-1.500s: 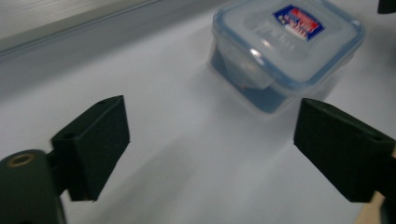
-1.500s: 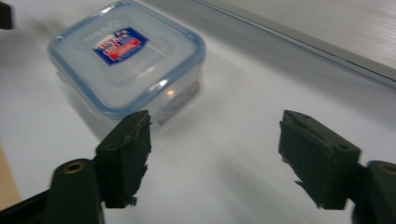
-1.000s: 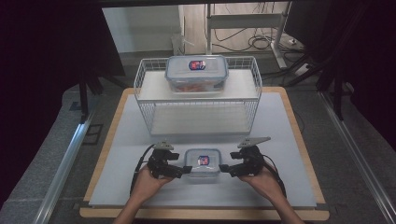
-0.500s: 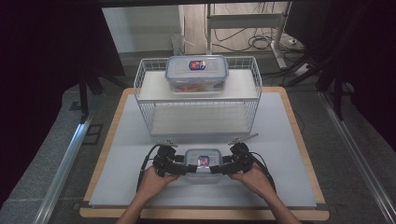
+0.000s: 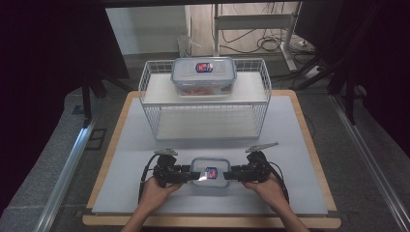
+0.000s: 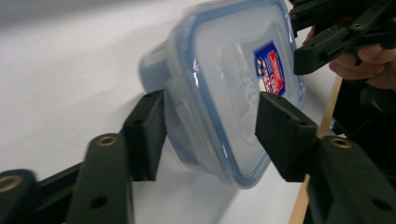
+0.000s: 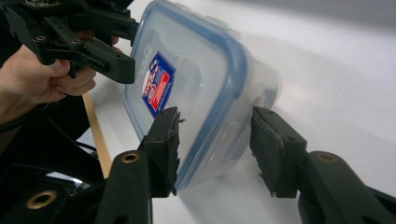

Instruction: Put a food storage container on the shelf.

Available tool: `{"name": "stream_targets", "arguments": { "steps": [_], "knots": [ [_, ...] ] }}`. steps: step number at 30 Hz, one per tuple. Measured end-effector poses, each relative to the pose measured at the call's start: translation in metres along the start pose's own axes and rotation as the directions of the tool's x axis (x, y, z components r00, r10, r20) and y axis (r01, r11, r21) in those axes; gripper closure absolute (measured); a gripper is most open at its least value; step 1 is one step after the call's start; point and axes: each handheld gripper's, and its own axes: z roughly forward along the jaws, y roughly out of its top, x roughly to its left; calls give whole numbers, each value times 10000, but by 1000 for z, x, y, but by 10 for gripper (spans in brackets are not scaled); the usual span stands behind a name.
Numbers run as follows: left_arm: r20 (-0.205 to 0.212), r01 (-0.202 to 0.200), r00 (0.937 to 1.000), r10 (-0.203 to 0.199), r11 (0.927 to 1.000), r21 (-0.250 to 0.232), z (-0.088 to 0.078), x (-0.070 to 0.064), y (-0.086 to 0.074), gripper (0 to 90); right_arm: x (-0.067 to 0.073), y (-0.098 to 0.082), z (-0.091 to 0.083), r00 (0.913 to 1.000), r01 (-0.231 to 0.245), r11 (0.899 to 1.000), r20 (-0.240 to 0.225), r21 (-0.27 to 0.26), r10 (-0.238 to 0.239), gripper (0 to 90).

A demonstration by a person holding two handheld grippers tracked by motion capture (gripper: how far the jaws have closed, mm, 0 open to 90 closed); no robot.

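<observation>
A small clear container (image 5: pixel 209 173) with a blue-rimmed lid and a red-and-blue label sits low in the centre of the high view, on the pale counter (image 5: pixel 300 145). Nothing can be made out inside it through its misty walls.

The left gripper (image 5: pixel 189 175) comes at it from the frame's left and the right gripper (image 5: pixel 229 175) from the frame's right, each held in a hand (image 5: pixel 153 191) entering from the bottom edge. Both sets of jaws have just been closing, with the container's ends between them.

In the left gripper view the container (image 6: pixel 229 88) fills the upper middle; one pad lies against its underside and the other meets the lid, so the jaws look clenched on its short end. In the right gripper view the left-hand pad presses the lid of the container (image 7: pixel 196 88), while the right-hand pad stands just beside the body with a sliver of gap; whether that grip is complete I cannot tell.

In the upper centre of the high view, a white wire rack (image 5: pixel 150 96) carries a larger lidded container (image 5: pixel 203 77) on its top shelf, with something orange-red inside.
</observation>
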Motion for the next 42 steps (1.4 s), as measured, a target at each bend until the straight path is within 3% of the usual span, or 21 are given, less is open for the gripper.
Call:
{"name": "stream_targets", "arguments": {
  "steps": [8, 23, 32, 42],
  "knots": [
    [367, 80, 9993, -72, 9997, -219, -7, 0, -8, 524, 5, -9, -1, 9999, -52, 9999, -113, -159, 51, 541],
    [1030, 31, 9947, -13, 9998, -181, -10, 8, -14, 565, 7, -12, 0, 9997, 200, 9992, -108, -336, -204, 541],
    [1045, 96, 9945, -62, 9994, -318, -10, 8, -15, 567, 3, -12, 0, 9993, 188, 9991, -318, -370, -199, 546],
    [1261, 445, 9913, -379, 9978, -498, -9, 13, -15, 569, -2, -14, -2, 9975, -212, 9988, -682, -450, 181, 561]
  ]
}}
